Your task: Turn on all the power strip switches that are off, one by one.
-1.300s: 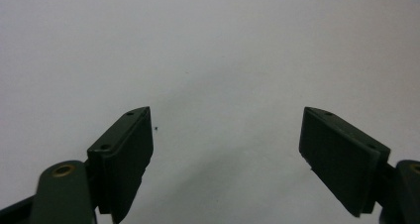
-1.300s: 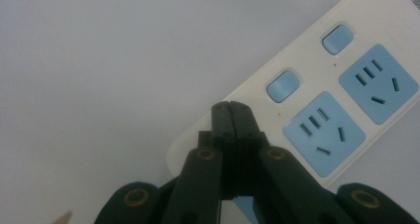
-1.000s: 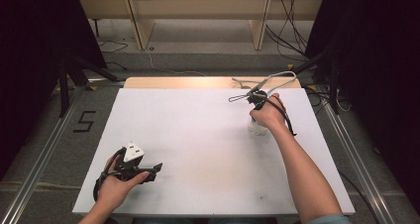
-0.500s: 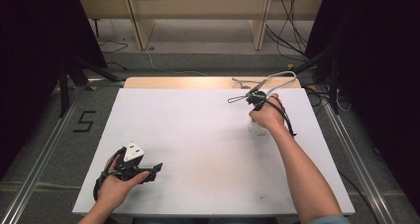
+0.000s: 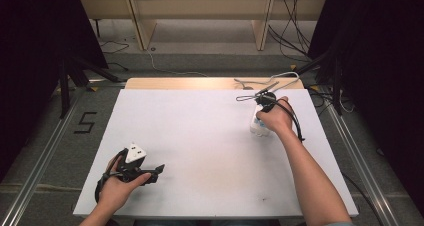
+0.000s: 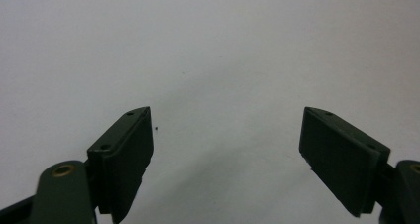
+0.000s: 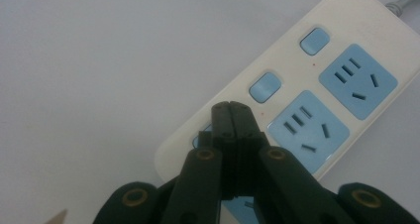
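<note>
the right gripper (image 7: pixel 231 116), jaws pressed together into one blunt tip, bears down on the nearest switch of the white power strip (image 7: pixel 297 92) at the table's (image 5: pixel 200 136) far right, likely to toggle it, while the left gripper (image 6: pixel 225 149) waits spread and empty near the front left.

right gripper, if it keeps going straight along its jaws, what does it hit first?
Most likely the power strip. The right gripper has its jaws pressed together, tips over the strip's near end beside a blue switch button. Whether the tips already touch it is unclear.
</note>
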